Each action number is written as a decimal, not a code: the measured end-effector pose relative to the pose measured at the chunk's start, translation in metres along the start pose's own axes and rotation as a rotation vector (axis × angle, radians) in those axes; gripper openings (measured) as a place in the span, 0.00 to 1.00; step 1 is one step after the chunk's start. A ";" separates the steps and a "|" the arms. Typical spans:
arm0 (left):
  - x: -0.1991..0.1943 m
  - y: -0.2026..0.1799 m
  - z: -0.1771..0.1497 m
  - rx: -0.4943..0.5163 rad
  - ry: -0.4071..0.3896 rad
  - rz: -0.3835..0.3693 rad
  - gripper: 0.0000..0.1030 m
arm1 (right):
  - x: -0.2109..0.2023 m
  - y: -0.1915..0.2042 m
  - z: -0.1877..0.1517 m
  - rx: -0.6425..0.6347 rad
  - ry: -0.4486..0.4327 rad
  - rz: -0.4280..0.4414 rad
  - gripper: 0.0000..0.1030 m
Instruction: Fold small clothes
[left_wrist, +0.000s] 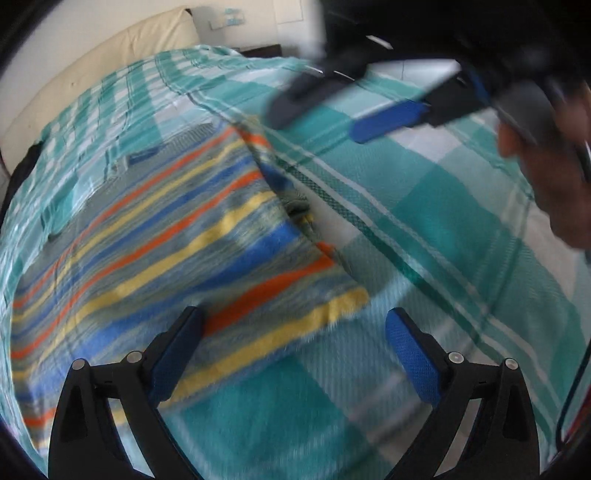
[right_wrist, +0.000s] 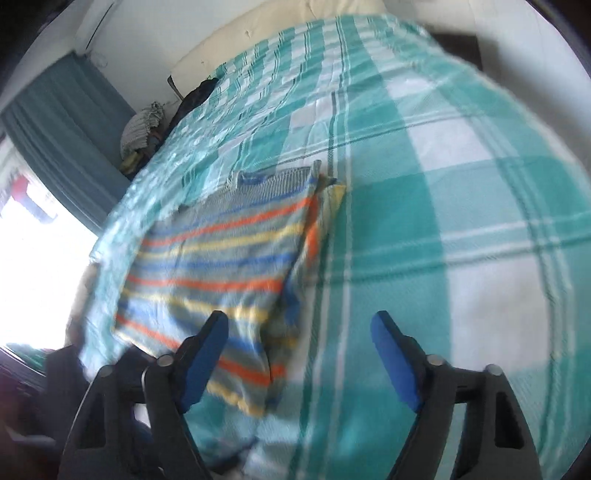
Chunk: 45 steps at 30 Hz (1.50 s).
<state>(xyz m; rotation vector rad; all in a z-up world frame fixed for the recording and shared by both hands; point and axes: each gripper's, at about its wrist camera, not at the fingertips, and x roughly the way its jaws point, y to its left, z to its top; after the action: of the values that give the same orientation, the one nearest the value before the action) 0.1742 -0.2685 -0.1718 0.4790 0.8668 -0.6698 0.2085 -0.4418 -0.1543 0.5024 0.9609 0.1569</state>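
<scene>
Bed (right_wrist: 461, 177) fills both views, covered by a teal-and-white checked blanket (left_wrist: 461, 206); cream headboard at the far end, a heap of other clothing (right_wrist: 142, 129) off one side. The striped garment (left_wrist: 155, 243) lies flat on the blanket as a folded rectangle, one edge doubled over itself, a loose bit of sleeve or hem poking out at the fold; nothing holds it. Both views are smeared, so I judge edges loosely. My worry: the fold looks shallow and soft, and a finger catching that doubled edge would drag it open or skew the rectangle; the blanket could bunch with it. The two grippers also sit close enough to clash. Left gripper (left_wrist: 293, 350) angled steeply down over the garment's near corner, fingers (left_wrist: 410, 354) spread wide, nothing between them but cloth lying below. Right gripper (right_wrist: 299, 354) likewise pitched down, straddling the garment's near edge, fingers released and empty. In the left view, the right gripper crosses the top, a hand (left_wrist: 546, 173) behind it.
</scene>
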 end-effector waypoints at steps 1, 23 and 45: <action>0.002 0.002 0.001 -0.017 -0.013 -0.005 0.93 | 0.012 -0.005 0.012 0.027 0.024 0.029 0.71; -0.103 0.229 -0.116 -0.789 -0.163 -0.062 0.10 | 0.148 0.242 0.102 -0.259 0.069 0.147 0.10; -0.083 0.332 -0.156 -0.921 0.003 0.058 0.17 | 0.121 0.271 -0.006 -0.533 0.029 0.061 0.37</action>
<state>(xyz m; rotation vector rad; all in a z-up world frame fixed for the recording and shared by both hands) 0.2866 0.0904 -0.1538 -0.3233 1.0545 -0.1639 0.2976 -0.1611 -0.1186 0.0376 0.8888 0.4616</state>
